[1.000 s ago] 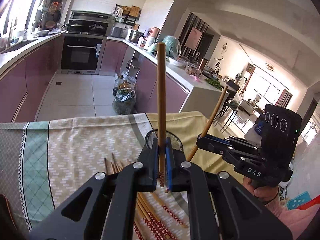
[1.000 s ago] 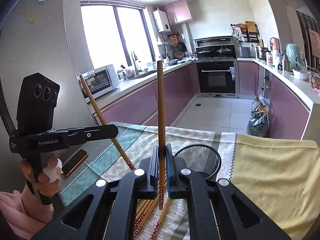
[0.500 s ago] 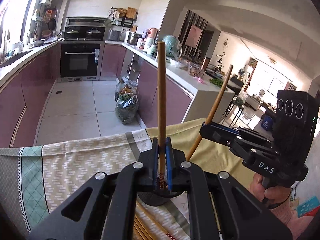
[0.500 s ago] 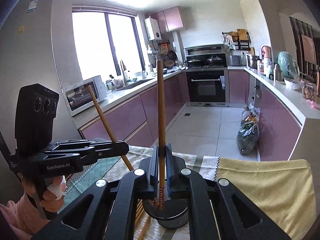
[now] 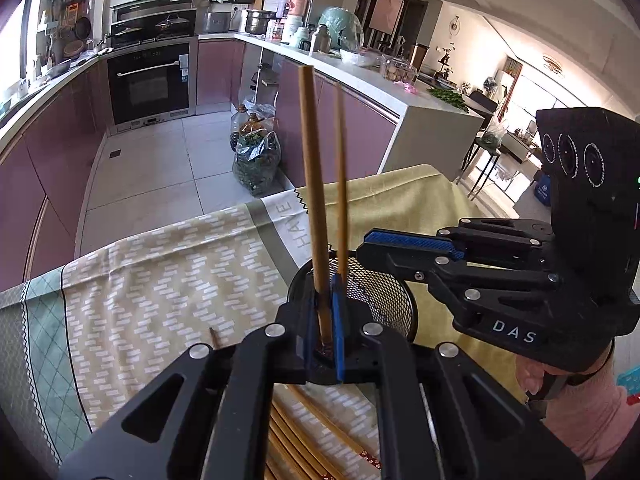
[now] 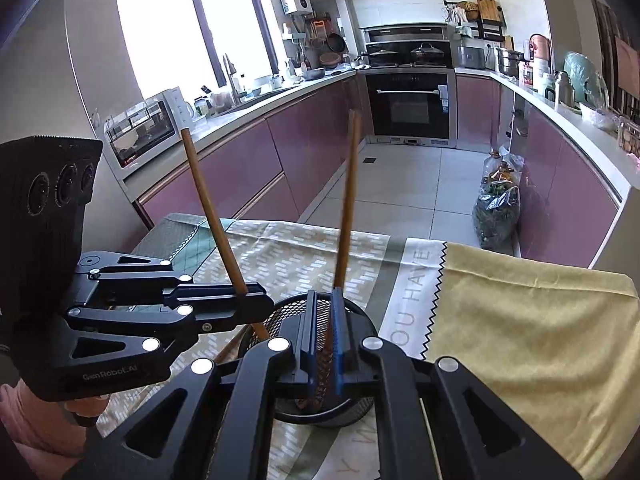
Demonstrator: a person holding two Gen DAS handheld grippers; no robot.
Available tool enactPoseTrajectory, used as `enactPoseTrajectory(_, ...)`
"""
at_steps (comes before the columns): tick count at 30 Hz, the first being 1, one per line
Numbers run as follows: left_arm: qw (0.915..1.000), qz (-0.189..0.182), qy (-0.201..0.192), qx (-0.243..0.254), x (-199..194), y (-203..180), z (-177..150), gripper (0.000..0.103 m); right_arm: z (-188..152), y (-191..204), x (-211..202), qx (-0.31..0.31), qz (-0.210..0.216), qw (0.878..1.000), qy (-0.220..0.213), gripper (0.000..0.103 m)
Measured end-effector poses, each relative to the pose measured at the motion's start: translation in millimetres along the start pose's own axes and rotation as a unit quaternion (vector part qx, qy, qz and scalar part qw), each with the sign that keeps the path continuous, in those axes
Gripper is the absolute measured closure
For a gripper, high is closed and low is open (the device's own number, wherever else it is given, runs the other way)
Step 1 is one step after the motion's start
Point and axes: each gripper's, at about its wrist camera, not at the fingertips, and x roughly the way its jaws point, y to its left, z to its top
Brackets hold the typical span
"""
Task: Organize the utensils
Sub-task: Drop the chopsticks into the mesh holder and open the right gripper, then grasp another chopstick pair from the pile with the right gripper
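Chopsticks [image 5: 314,200] clamped in tongs [image 5: 324,312], above mesh holder [image 5: 392,300]

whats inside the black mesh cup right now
The lower ends of two chopsticks reach down into the black mesh cup: one clamped by the left hand-held gripper, one by the right hand-held gripper. The grippers hide the cup's bottom.

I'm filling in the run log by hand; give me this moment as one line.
left gripper: shut on chopstick | right gripper: shut on second chopstick | both tips over mesh holder | spare chopsticks on tablecloth
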Motion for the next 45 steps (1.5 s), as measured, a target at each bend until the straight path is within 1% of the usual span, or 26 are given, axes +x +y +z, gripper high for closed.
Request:
enactPoseTrajectory(4, 0.9999, 0.015, -0.004, -0.002, 4.5, 2.7, 0.5, 0.091, -0.5, -0.7, 3.6, 0.009, -0.002, 1.000, 0.000, 0.095)
enactPoseTrajectory(5, 0.9999, 0.015, -0.006, -0.004, 4.1, 3.9, 0.0, 0.088, -0.9, -0.6, 3.0, 0.010, -0.001, 1.000, -0.002, 0.095)
enactPoseTrajectory(8, 0.9995, 0.024, -0.018, -0.010, -1.7, 6.8, -4.6, 0.083, -3.9, 1.0, -2.1, 0.010, 0.002, 1.000, -0.010, 0.094)
enactPoseTrajectory(9, 0.9992, 0.031, -0.023, -0.012, -5.9, 8.8, -6.5, 0.083, -4.7, 1.9, -4.7, 0.010, 0.003, 1.000, -0.014, 0.092)
enactPoseTrajectory(11, 0.9982, 0.043, -0.040, -0.015, -16.9, 11.3, -12.0, 0.074, -6.9, 4.5, -11.5, 0.010, 0.005, 1.000, -0.024, 0.088)
enactPoseTrajectory(13, 0.9965, 0.056, -0.059, -0.016, -32.0, 14.3, -19.5, 0.071, -10.2, 10.2, -22.5, 0.004, 0.013, 0.999, -0.038, 0.082)
enactPoseTrajectory(14, 0.9956, 0.063, -0.067, -0.018, -39.6, 16.8, -24.4, 0.069, -13.0, 14.2, -28.5, 0.000, 0.020, 0.999, -0.044, 0.081)
enactPoseTrajectory(17, 0.9936, 0.078, -0.080, -0.022, -60.1, 24.8, -41.8, 0.066, -24.5, 30.2, -44.5, -0.018, 0.040, 0.998, -0.055, 0.077)
enactPoseTrajectory(19, 0.9919, 0.095, -0.081, -0.022, -69.5, 29.8, -55.2, 0.065, -33.2, 41.8, -49.7, -0.036, 0.048, 0.997, -0.055, 0.072)
enactPoseTrajectory(22, 0.9917, 0.109, -0.064, -0.024, -73.0, 39.0, -77.1, 0.064, -48.3, 55.2, -44.2, -0.045, 0.063, 0.996, -0.033, 0.071)
enactPoseTrajectory(25, 0.9921, 0.116, -0.040, -0.029, -66.6, 46.5, -99.1, 0.064, -66.4, 64.2, -25.7, -0.053, 0.054, 0.997, 0.001, 0.071)
enactPoseTrajectory(27, 0.9925, 0.115, -0.022, -0.035, -59.3, 51.4, -113.3, 0.064, -77.7, 64.6, -11.4, -0.041, 0.061, 0.997, 0.024, 0.071)
enactPoseTrajectory(31, 0.9915, 0.125, 0.015, -0.034, -40.0, 55.3, -137.3, 0.064, -97.5, 62.4, 13.1, -0.028, 0.039, 0.997, 0.059, 0.071)
enactPoseTrajectory(34, 0.9908, 0.128, 0.030, -0.035, -29.8, 56.3, -146.5, 0.065, -109.5, 59.6, 24.0, -0.016, 0.027, 0.997, 0.076, 0.071)
enactPoseTrajectory(37, 0.9901, 0.130, 0.038, -0.036, -23.7, 56.0, -151.8, 0.066, -114.8, 58.4, 28.2, -0.007, 0.022, 0.996, 0.082, 0.071)
enactPoseTrajectory(42, 0.9891, 0.134, 0.050, -0.034, -14.7, 53.6, -151.4, 0.067, -117.8, 62.3, 34.0, -0.010, 0.010, 0.996, 0.087, 0.071)
enactPoseTrajectory(45, 0.9884, 0.137, 0.057, -0.033, -8.2, 52.9, -150.5, 0.070, -117.8, 65.2, 40.9, -0.008, 0.007, 0.996, 0.092, 0.071)
